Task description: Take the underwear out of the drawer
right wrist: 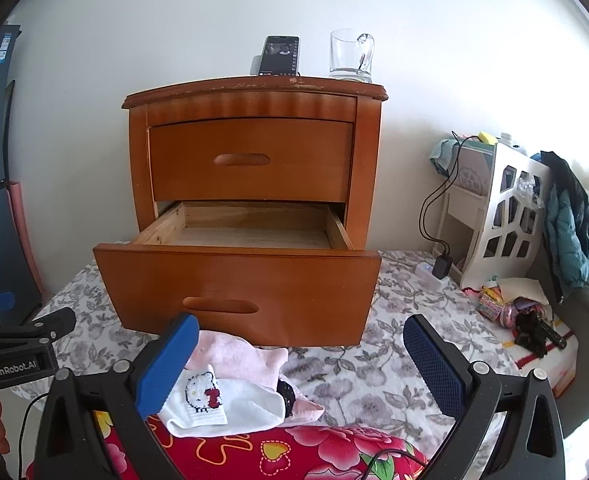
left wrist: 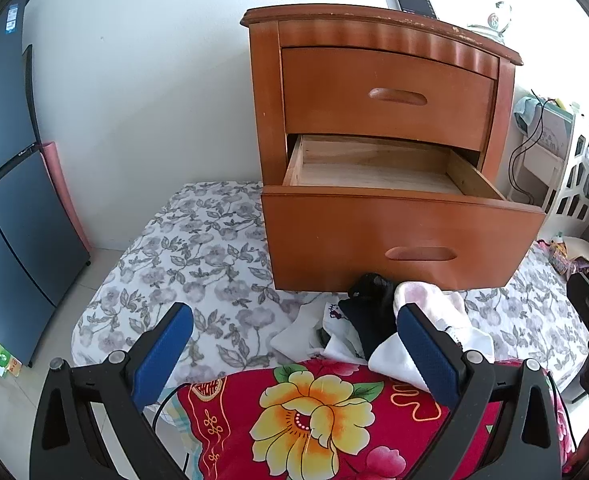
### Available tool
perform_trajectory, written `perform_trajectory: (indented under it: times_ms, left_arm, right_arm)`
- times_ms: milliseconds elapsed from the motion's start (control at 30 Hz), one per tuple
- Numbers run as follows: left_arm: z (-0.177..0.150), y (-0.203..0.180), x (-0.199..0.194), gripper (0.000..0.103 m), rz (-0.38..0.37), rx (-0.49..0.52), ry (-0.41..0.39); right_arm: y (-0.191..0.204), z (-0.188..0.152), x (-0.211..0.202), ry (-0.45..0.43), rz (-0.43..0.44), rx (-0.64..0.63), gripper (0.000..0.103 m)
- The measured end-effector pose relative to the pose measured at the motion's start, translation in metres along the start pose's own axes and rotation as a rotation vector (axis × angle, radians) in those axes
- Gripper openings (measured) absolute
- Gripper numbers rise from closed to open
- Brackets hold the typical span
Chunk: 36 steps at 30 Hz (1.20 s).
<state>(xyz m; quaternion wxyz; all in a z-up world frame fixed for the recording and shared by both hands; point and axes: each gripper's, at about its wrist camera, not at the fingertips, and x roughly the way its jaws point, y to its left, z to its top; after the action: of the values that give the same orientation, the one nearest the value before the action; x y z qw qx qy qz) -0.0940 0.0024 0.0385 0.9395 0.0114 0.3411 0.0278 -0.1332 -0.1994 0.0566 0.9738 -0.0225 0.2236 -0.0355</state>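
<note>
Bedroom surroundings seen from both wrist views

A phone (right wrist: 281, 56) is propped upright on the nightstand top, and a clear glass mug (right wrist: 351, 57) is stood just beside it on the right. A grey floral sheet (right wrist: 406, 364) is spread over the surface below, with a red flowered quilt (left wrist: 326, 412) lying at its near edge. A dark blue refrigerator (left wrist: 10, 184) is seen along the left wall, a pink rolled mat (left wrist: 62, 188) leaning beside it. To the right, a white cut-out shelf unit (right wrist: 506, 216) is draped with a teal jacket (right wrist: 566, 224), and a black charger cable (right wrist: 438, 216) is hung down to a plug.
</note>
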Motion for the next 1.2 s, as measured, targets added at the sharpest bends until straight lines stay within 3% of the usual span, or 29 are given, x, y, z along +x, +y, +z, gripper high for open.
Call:
perform_trajectory:
  times_ms: [1200]
  left_arm:
    - [-0.0021, -0.0039, -0.0072, 0.102, 0.053, 0.029, -0.042]
  right_arm:
    - [0.0026, -0.0054, 0.0003, 0.005, 0.000, -0.009, 0.103]
